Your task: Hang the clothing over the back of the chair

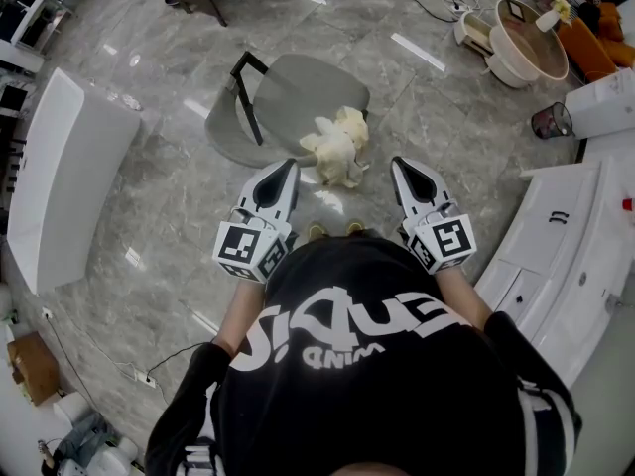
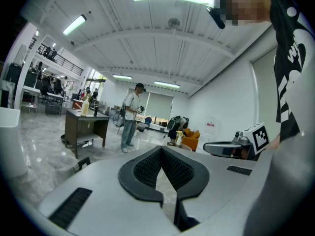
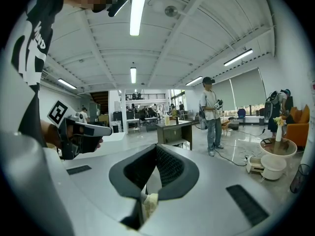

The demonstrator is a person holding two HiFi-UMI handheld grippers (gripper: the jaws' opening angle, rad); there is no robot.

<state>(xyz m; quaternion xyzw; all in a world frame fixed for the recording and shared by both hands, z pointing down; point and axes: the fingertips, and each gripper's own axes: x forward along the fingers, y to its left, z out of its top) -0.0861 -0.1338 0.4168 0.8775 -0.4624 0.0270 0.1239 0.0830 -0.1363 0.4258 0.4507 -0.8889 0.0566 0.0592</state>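
I hold both grippers level, side by side, at 12 o'clock from my chest. The left gripper [image 1: 287,166] is closed on nothing, and so is the right gripper [image 1: 401,165]. I judge this a neutral carrying pose. The clothing [image 1: 335,147] lies bunched on the near edge of the chair [image 1: 293,92] seat, dead ahead between both tips. The chair back [image 1: 248,97], at 9 o'clock from the seat, carries no cloth.

Black shirt [image 1: 377,385], white lettering [image 1: 342,327], white-striped sleeves [image 1: 551,413].
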